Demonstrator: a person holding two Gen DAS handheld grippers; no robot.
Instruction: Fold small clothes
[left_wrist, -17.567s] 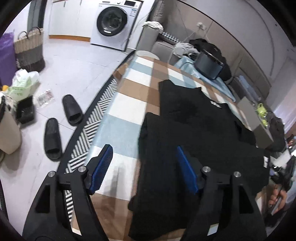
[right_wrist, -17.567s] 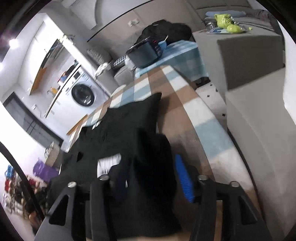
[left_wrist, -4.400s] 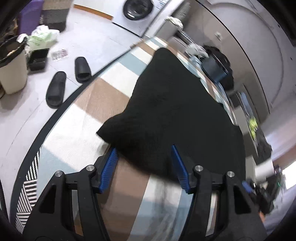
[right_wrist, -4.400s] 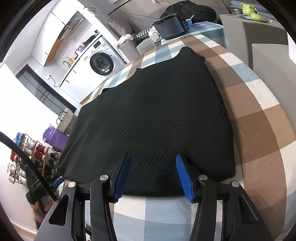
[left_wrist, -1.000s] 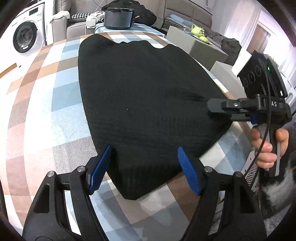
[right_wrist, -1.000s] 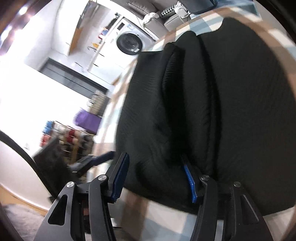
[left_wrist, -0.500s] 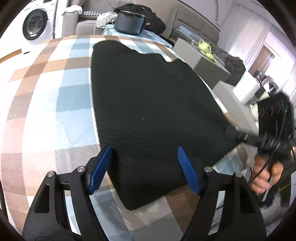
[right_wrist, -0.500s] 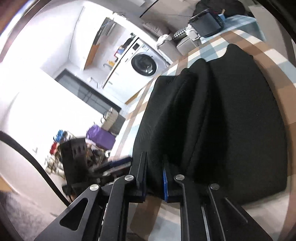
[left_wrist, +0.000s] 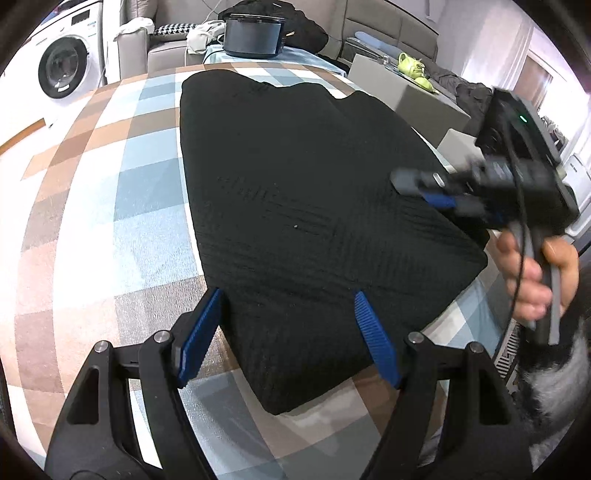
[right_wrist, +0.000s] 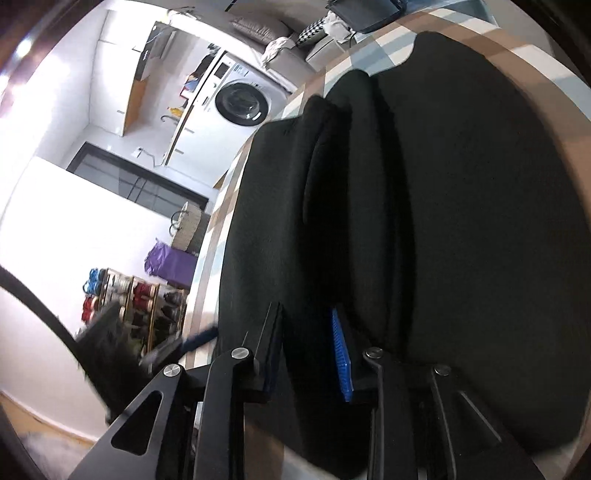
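Observation:
A black knitted garment (left_wrist: 295, 192) lies spread on the checked tablecloth (left_wrist: 110, 192). My left gripper (left_wrist: 291, 332) is open, its blue pads either side of the garment's near corner. My right gripper (right_wrist: 308, 350) is shut on a raised fold of the same garment (right_wrist: 461, 221) and lifts it off the table at the garment's right edge. The right gripper also shows in the left wrist view (left_wrist: 428, 188), held in a hand over the cloth.
A washing machine (left_wrist: 62, 70) stands far left. A dark pot (left_wrist: 255, 35) sits on a small table behind. Grey blocks (left_wrist: 406, 99) stand at the right. A shoe rack (right_wrist: 136, 295) and basket (right_wrist: 188, 225) are on the floor.
My right gripper has closed on the garment's edge and lifted it inward over the cloth. My left gripper stays open at the near corner.

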